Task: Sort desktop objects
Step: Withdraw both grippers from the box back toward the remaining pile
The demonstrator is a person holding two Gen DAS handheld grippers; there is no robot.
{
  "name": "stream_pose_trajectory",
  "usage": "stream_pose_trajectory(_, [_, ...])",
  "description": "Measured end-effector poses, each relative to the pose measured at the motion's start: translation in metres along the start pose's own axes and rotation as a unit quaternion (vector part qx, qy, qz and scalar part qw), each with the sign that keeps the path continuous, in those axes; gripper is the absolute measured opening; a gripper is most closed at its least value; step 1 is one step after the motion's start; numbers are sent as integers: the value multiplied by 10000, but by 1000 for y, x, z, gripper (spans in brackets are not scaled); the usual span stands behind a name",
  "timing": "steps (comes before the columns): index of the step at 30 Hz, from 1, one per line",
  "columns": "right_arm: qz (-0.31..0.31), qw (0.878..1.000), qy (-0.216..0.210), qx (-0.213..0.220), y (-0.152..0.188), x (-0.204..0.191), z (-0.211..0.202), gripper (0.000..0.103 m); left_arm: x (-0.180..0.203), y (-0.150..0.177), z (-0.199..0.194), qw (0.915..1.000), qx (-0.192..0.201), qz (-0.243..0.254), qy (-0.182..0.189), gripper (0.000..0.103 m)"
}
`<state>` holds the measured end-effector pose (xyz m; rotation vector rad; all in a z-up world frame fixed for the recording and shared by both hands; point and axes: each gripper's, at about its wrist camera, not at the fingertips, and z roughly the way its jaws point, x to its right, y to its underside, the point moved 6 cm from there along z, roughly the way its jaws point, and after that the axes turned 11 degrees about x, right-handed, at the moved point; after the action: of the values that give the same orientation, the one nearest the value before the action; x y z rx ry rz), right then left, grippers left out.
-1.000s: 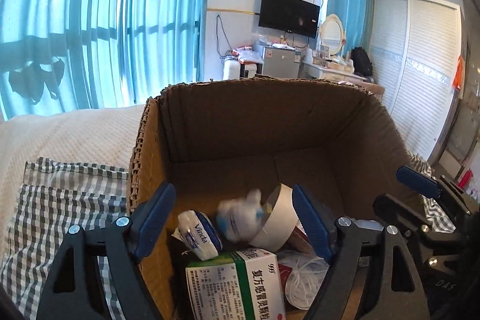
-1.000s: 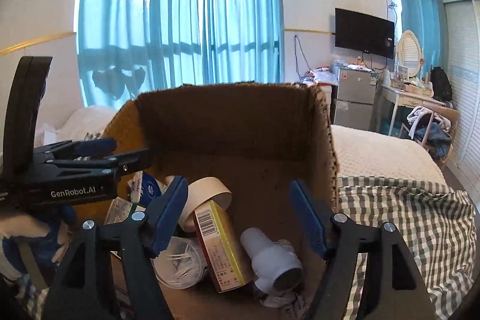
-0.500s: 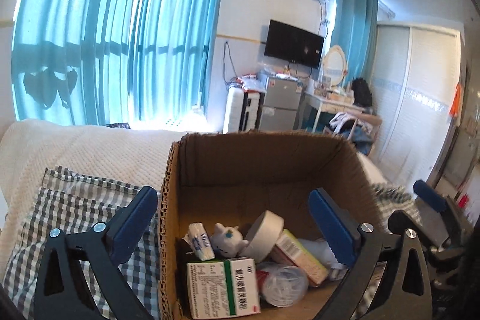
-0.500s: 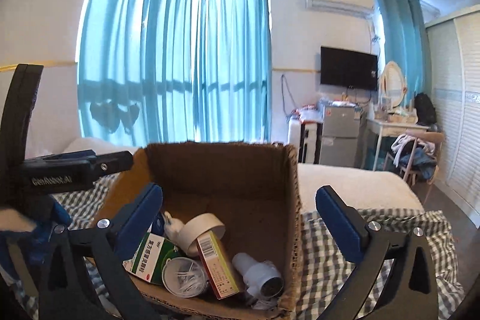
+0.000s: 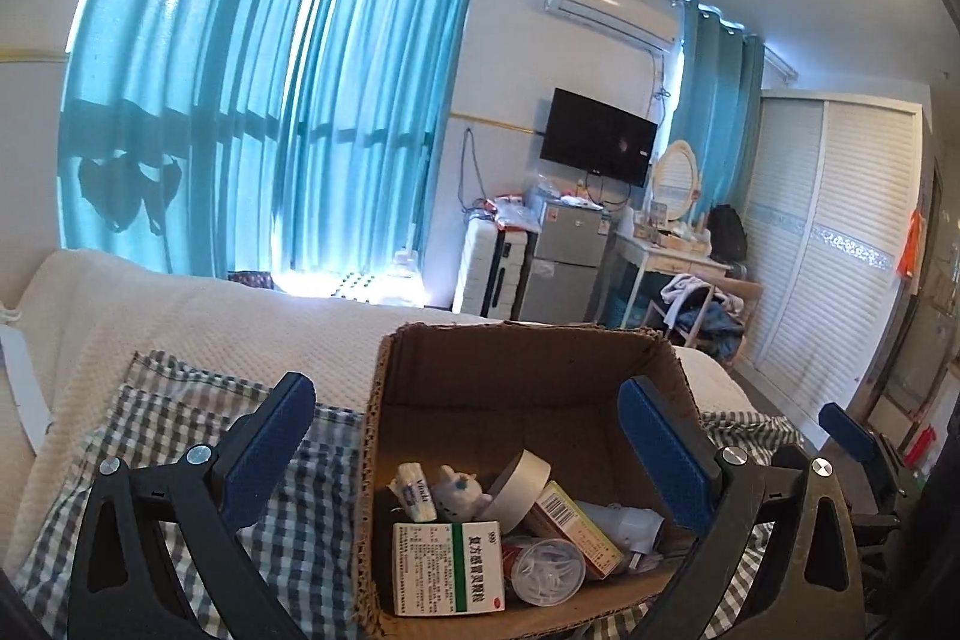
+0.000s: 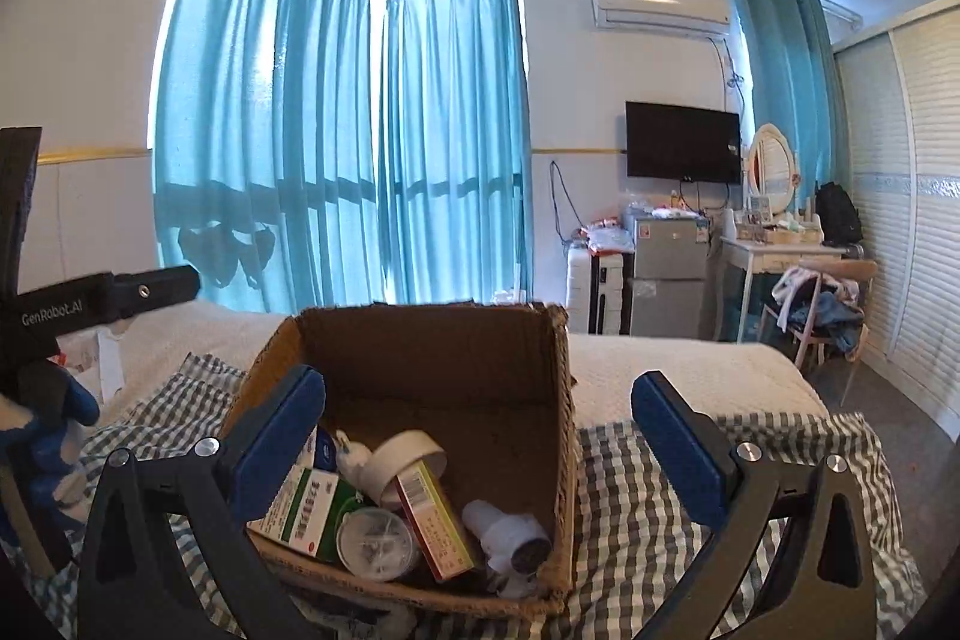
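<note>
A brown cardboard box [image 5: 516, 376] [image 6: 432, 358] stands on a checked cloth [image 5: 180, 436] [image 6: 690, 490] and holds sorted things. Inside lie a green-and-white medicine box [image 5: 447, 568] [image 6: 306, 508], a roll of tape [image 5: 519, 478] [image 6: 405, 460], a red-and-yellow carton [image 5: 576, 526] [image 6: 435, 520], a clear round lid [image 5: 546, 571] [image 6: 375, 541], a tissue pack [image 5: 414, 484], a small white toy [image 5: 459, 487] and a white plug [image 6: 507, 529]. My left gripper [image 5: 474, 454] is open and empty, above the box's near side. My right gripper [image 6: 480, 451] is open and empty too.
The cloth covers a cream bedspread [image 5: 210, 316] [image 6: 690, 370]. A hand in a blue glove [image 6: 48, 430] holds the left tool at the left edge. Blue curtains [image 5: 240, 100], a fridge [image 6: 666, 274] and a cluttered dresser [image 6: 780, 250] stand far behind.
Both grippers have drawn back and up from inside the box, their jaws spread wider. The white toy that was falling between the left fingers now rests in the box.
</note>
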<state>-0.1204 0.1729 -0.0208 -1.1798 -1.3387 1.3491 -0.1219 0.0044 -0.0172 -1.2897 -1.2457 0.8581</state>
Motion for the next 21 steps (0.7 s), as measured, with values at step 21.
stream_pose_trajectory(21, [116, 9965, -243, -787, 55, -5, -19, 103, -41, 64, -25, 9965, -639, 258, -474, 103])
